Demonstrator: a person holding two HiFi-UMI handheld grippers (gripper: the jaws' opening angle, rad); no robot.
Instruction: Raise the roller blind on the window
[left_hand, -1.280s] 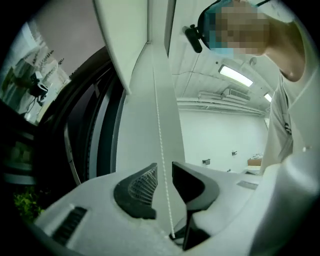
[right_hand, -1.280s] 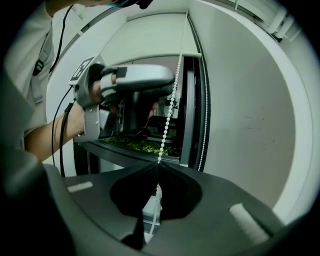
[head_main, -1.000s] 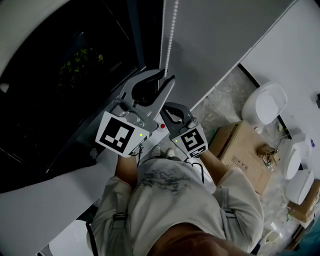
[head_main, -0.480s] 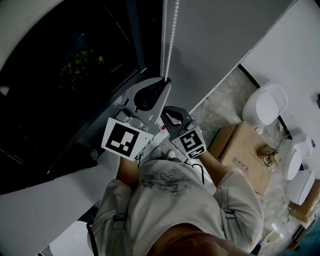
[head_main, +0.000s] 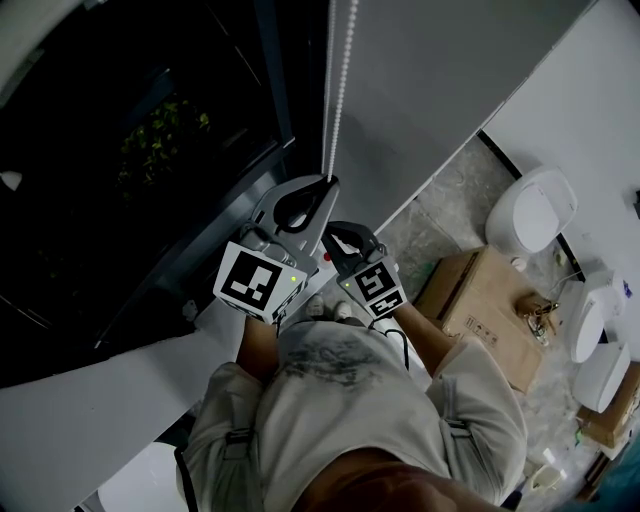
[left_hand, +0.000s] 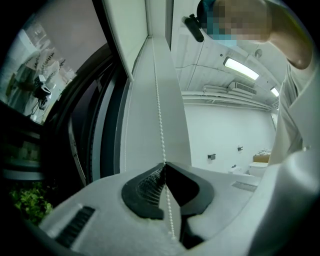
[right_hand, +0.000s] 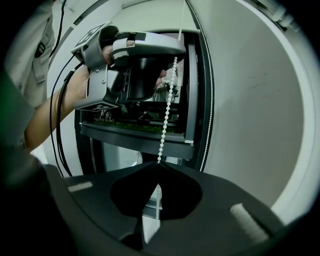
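White chain (head_main: 338, 90) hangs between dark window (head_main: 150, 130) and grey blind (head_main: 440, 80); the left tool (head_main: 329, 181), its jaws having just closed, pinches it above the right tool (head_main: 327, 234), also clamped on it.

No readable text, brand or number in any view. Cardboard box (head_main: 487, 300): small dark print on its top face (too small to make out).

Right of window (head_main: 150, 150) hangs chain (head_main: 338, 90) (box (head_main: 485, 300) farther right).
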